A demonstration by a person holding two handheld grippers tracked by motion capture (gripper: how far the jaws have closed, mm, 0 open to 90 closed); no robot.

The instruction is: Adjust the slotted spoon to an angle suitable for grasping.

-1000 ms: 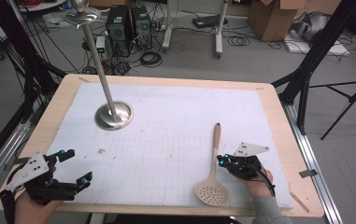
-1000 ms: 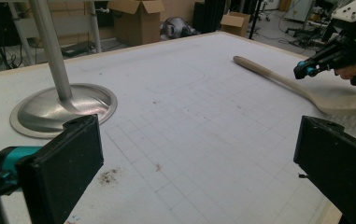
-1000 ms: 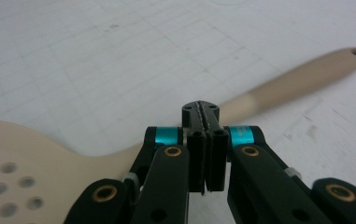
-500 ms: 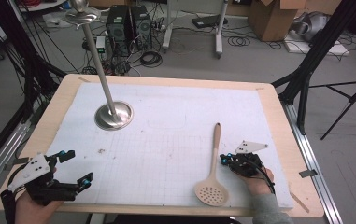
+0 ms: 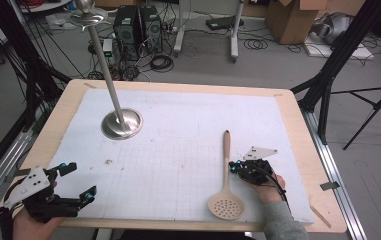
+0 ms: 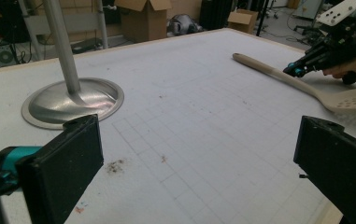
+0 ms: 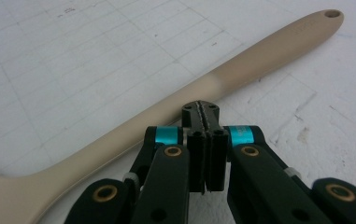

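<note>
Right tool (image 7: pixel 205 112), jaws closed empty, tips beside the slotted spatula (image 7: pixel 175 116) handle.

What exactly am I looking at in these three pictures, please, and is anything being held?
A person works at a table covered by a white gridded mat, holding a black two-jaw hand gripper in each hand. The high view looks down from above; the other two come from cameras riding on each gripper. On the mat lie a beige slotted plastic spoon and the round base of a shiny metal stand. The left gripper has its jaws wide apart, holding nothing. The right gripper is shut, its tip beside the spoon's handle, gripping nothing.
</note>
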